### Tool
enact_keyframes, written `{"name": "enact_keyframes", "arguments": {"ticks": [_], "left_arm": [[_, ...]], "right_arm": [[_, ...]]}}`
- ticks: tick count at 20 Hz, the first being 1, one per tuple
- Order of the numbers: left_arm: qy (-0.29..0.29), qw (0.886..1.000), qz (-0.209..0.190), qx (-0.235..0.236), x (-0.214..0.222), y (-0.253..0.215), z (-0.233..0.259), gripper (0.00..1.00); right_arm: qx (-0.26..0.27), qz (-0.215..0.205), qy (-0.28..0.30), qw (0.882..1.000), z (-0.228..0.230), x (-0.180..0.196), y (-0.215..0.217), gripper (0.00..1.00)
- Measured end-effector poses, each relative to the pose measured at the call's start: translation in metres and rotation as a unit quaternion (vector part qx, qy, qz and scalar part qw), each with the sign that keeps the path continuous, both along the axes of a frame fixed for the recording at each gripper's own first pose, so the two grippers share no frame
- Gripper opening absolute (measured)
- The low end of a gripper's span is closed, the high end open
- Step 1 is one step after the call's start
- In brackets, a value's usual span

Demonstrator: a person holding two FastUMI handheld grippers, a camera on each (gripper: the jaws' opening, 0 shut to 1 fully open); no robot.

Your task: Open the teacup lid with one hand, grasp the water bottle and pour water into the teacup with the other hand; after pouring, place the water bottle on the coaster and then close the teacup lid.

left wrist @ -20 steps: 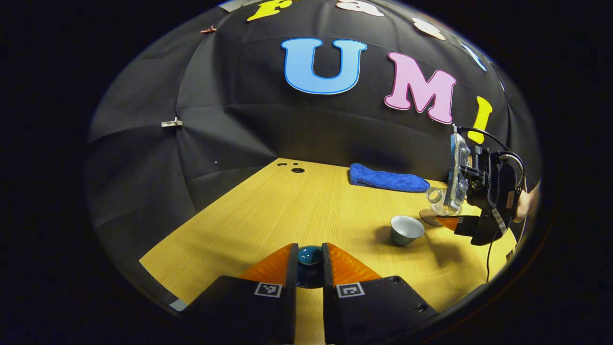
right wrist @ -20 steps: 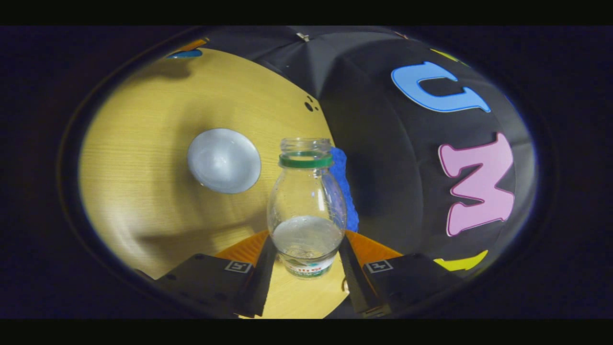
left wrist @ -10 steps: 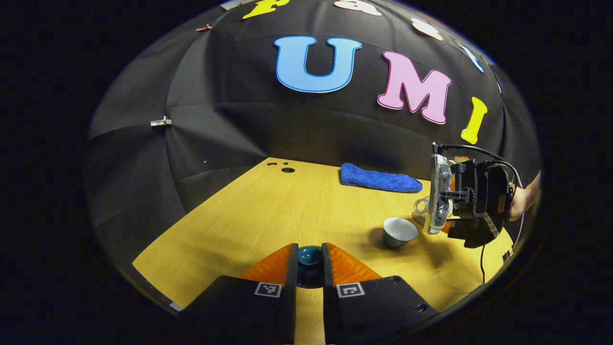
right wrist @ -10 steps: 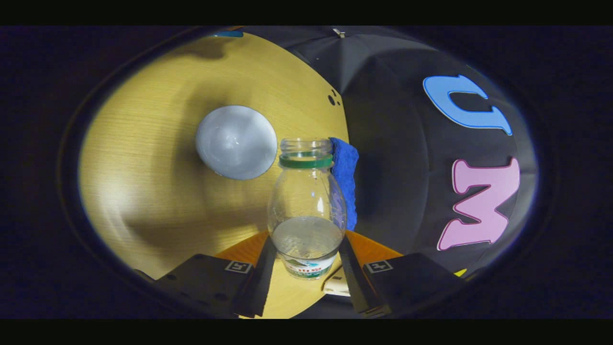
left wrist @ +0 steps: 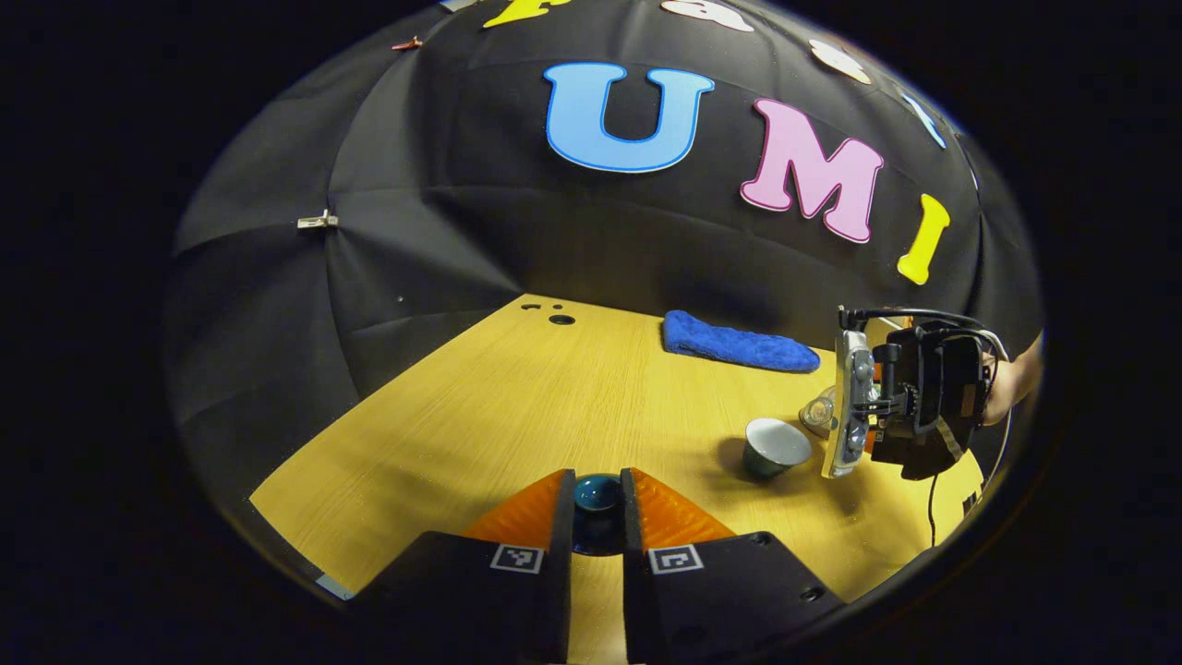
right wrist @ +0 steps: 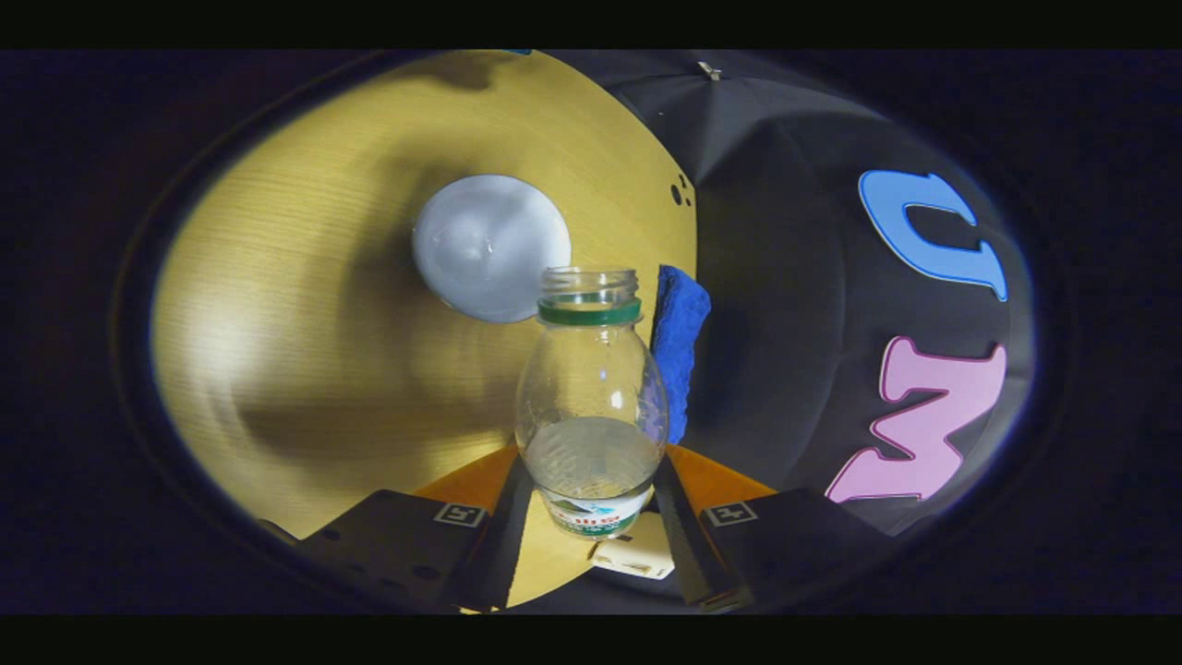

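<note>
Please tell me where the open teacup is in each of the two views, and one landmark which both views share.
Left gripper view: the small open teacup, pale inside, stands right of centre on the wooden table.
Right gripper view: it lies upper centre, seen from above.
Shared landmark: the folded blue towel, behind the cup.

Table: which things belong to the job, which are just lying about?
Job: lid in the left hand-held gripper; bottle in the right hand-held gripper; teacup.
Lying about: blue cloth; small white object below the bottle.
</note>
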State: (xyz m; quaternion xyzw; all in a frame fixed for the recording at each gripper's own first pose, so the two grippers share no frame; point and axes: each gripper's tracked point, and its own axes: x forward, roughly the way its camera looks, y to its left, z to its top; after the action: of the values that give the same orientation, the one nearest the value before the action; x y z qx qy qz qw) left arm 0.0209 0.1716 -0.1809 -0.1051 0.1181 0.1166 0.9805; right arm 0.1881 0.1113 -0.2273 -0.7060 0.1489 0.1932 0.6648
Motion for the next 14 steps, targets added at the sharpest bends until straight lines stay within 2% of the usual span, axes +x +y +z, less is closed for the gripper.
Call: {"name": "enact_keyframes", "arguments": {"ticks": [1, 4, 7, 8, 10, 14], "left_arm": [[0.0, 1.0, 0.001, -0.006, -0.0005, 0.0002, -0.0001, 0.27], [0.003, 1.0, 0.007, -0.012, -0.0013, 0.002, -0.0046, 0.23], [0.004, 1.0, 0.008, -0.016, -0.0043, -0.0001, -0.0045, 0.27], [0.005, 1.0, 0.009, -0.015, -0.0057, -0.0005, -0.0049, 0.24], [0.005, 1.0, 0.009, -0.009, -0.0083, -0.001, -0.0057, 0.31], [0.005, 1.0, 0.004, 0.004, -0.0097, -0.0027, -0.0038, 0.24]], "right_arm": [[-0.005, 0.003, 0.0, 1.0, -0.001, -0.0016, 0.0005, 0.7], [-0.024, 0.015, -0.002, 1.0, -0.0022, -0.002, 0.004, 0.7], [-0.032, 0.016, 0.0, 0.999, -0.0021, -0.0018, 0.0041, 0.7], [-0.037, 0.018, -0.001, 0.999, -0.0027, -0.0019, 0.0052, 0.7], [-0.049, 0.027, -0.003, 0.998, -0.0034, -0.0026, 0.0068, 0.7], [-0.07, 0.046, -0.008, 0.996, -0.0031, -0.0023, 0.0087, 0.7]]}}
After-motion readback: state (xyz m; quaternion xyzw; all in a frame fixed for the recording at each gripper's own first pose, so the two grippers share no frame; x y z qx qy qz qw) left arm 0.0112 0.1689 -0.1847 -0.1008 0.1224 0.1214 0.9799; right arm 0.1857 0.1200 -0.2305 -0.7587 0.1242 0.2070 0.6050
